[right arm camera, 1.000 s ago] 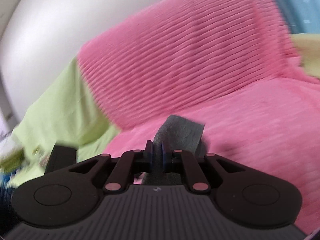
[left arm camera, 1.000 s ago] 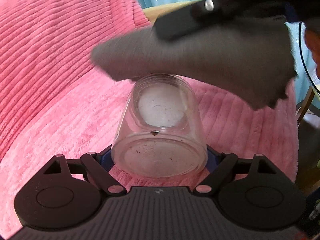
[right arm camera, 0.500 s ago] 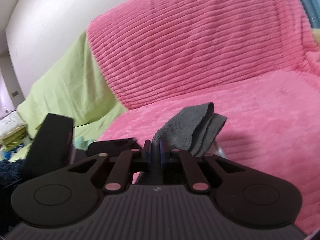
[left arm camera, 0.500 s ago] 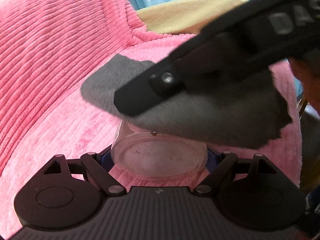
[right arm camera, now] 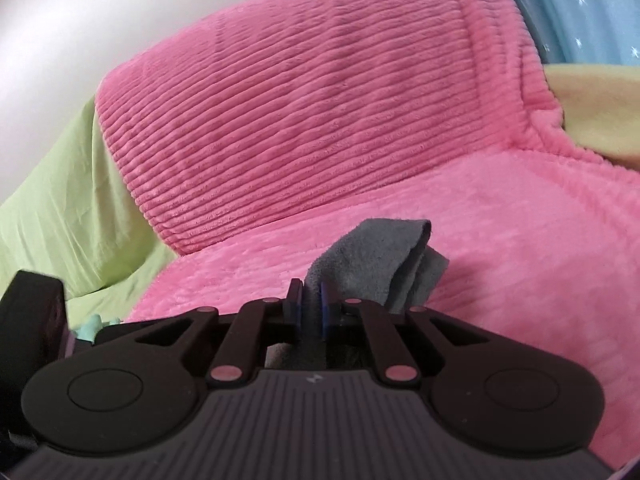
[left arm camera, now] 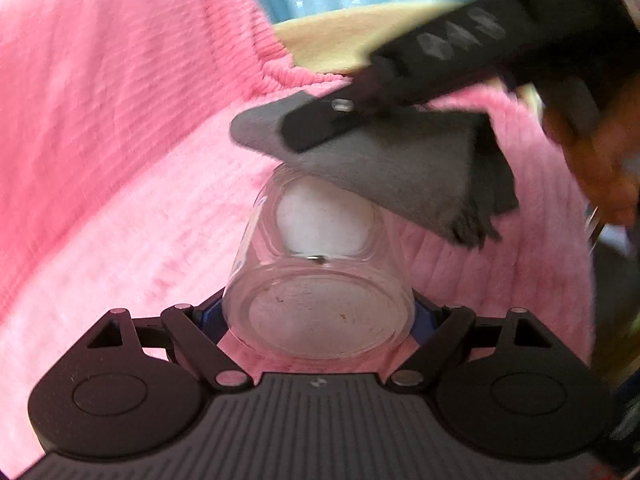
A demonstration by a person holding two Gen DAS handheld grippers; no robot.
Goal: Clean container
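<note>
Jar in my left gripper, cloth in my right, over the pink blanket.

My left gripper (left arm camera: 318, 312) is spread wide and clamps the clear jar (left arm camera: 316, 280) by its base, mouth pointing away above the blanket (left arm camera: 120, 160). My right gripper (right arm camera: 311, 300), nearly closed, pinches the folded grey cloth (left arm camera: 400, 164), which lies against the jar's far rim. The lettering on the right gripper's arm is too blurred to read.

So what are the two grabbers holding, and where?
The left gripper squeezes the clear container by the sides near its bottom. The right gripper pinches the grey cloth by one bunched end.
</note>
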